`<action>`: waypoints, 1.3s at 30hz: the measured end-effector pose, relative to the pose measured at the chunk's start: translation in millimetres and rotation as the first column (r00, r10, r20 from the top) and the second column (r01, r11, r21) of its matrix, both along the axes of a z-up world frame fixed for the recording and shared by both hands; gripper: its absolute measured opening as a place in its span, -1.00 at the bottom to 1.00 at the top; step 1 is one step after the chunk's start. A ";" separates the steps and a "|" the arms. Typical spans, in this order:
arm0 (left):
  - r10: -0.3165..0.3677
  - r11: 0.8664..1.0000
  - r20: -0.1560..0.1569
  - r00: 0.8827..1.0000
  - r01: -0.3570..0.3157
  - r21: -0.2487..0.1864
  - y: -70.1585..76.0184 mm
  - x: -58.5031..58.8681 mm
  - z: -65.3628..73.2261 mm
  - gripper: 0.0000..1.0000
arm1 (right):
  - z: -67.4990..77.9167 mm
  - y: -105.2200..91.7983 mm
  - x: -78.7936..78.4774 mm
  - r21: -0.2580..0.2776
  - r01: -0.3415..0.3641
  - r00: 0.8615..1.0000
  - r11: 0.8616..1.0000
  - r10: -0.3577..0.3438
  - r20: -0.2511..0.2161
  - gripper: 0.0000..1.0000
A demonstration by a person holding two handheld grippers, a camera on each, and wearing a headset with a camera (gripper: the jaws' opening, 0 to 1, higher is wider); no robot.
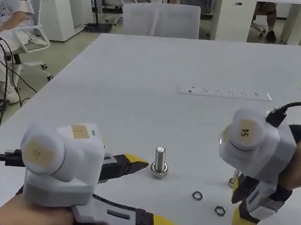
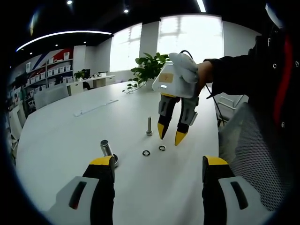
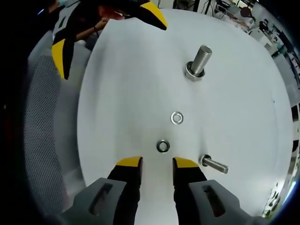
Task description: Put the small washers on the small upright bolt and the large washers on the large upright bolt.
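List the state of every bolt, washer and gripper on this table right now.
Left gripper: jaws wide open, empty.
Right gripper: jaws slightly open, empty.
Large bolt: upright, nothing gripping it.
Small bolt: upright, no washer on it.
Nearer washer: flat, loose.
Farther washer: flat, loose.

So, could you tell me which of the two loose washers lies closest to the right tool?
The washer just ahead of the right tool; the other washer lies farther on, toward the large bolt.
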State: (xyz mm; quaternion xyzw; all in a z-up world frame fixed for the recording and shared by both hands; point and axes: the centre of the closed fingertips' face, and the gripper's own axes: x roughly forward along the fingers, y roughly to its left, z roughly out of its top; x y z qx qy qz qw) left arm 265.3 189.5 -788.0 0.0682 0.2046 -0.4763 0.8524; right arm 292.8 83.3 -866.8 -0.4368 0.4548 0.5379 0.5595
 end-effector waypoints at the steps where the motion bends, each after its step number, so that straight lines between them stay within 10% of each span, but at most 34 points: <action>1: 0.001 1.000 0.000 1.000 -0.001 0.000 0.3 -0.1 0.0 0.52 | 0.0 1.7 0.6 -0.002 -0.004 1.000 1.000 0.004 0.001 -0.46; 39: 0.003 1.000 -0.003 1.000 -0.003 -0.004 2.8 -2.2 -0.2 0.52 | -13.8 14.8 6.1 -0.041 -0.035 0.999 0.999 0.035 0.000 -0.52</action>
